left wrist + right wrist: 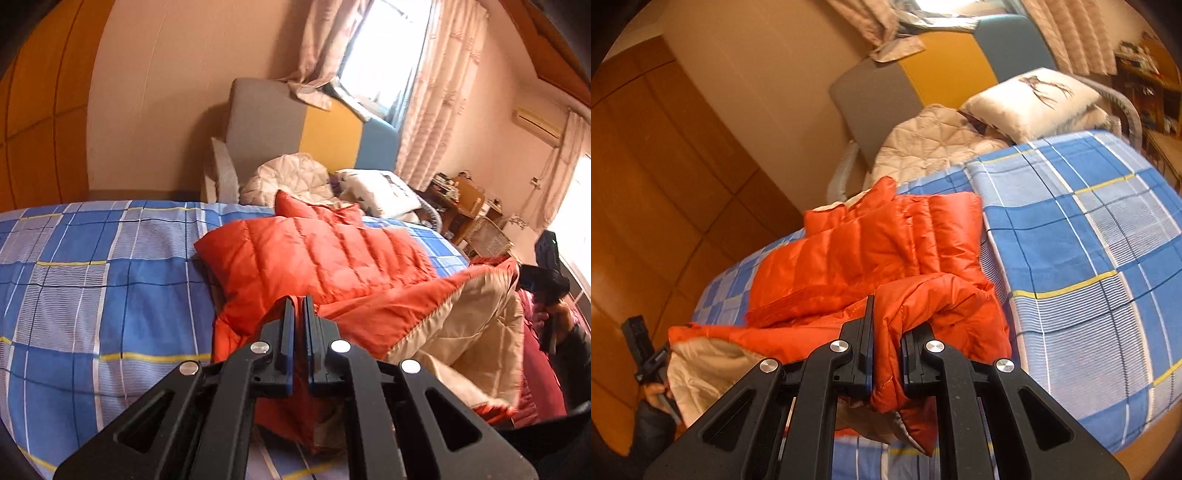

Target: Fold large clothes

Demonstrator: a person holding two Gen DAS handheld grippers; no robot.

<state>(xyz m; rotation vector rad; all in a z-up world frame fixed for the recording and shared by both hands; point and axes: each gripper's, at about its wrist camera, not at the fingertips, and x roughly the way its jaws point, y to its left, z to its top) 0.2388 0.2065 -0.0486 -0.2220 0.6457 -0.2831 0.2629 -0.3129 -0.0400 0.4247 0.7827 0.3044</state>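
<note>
left gripper (298, 301): jaws pinched shut, seemingly on jacket (317, 258) edge | right gripper (886, 314): jaws clamped on bunched jacket fabric | jacket: frame centre, on checked bed (92, 277)

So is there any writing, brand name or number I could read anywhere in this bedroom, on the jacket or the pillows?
None is legible.
Orange quilted down jacket: no label or logo shows.
White pillow: a dark drawn figure, no letters.
White wall air conditioner: any marking is too small to read.
Cluttered wooden desk: items too blurred to read.
</note>
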